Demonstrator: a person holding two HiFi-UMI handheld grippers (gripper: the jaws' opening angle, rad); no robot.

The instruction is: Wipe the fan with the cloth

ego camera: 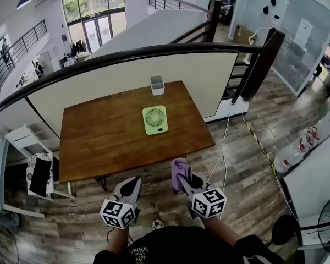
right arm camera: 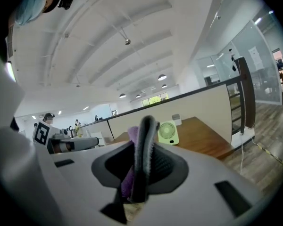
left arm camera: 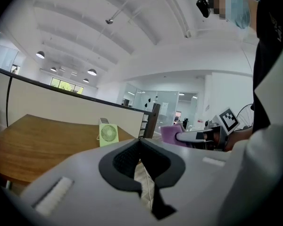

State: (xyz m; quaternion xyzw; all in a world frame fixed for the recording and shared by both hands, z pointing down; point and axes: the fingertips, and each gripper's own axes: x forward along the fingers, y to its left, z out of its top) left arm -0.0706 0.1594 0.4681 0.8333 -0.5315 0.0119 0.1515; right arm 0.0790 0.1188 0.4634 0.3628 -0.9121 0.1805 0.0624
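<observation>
A small light-green fan point(ego camera: 155, 119) stands upright near the middle of the brown wooden table point(ego camera: 99, 142); it also shows as the fan point(left arm camera: 108, 133) in the left gripper view and the fan point(right arm camera: 168, 133) in the right gripper view. My right gripper point(ego camera: 182, 179) is shut on a purple cloth point(ego camera: 179, 171), held in front of the table's near edge; the cloth point(right arm camera: 130, 166) pokes out between its jaws. My left gripper point(ego camera: 130, 187) hangs beside it, shut and empty, short of the table.
A white cup-like holder point(ego camera: 157, 84) stands behind the fan at the table's far edge. A dark railing point(ego camera: 154, 51) and a panel run behind the table. A white chair point(ego camera: 38, 172) stands at the left. A cable point(ego camera: 223, 147) trails on the wood floor at the right.
</observation>
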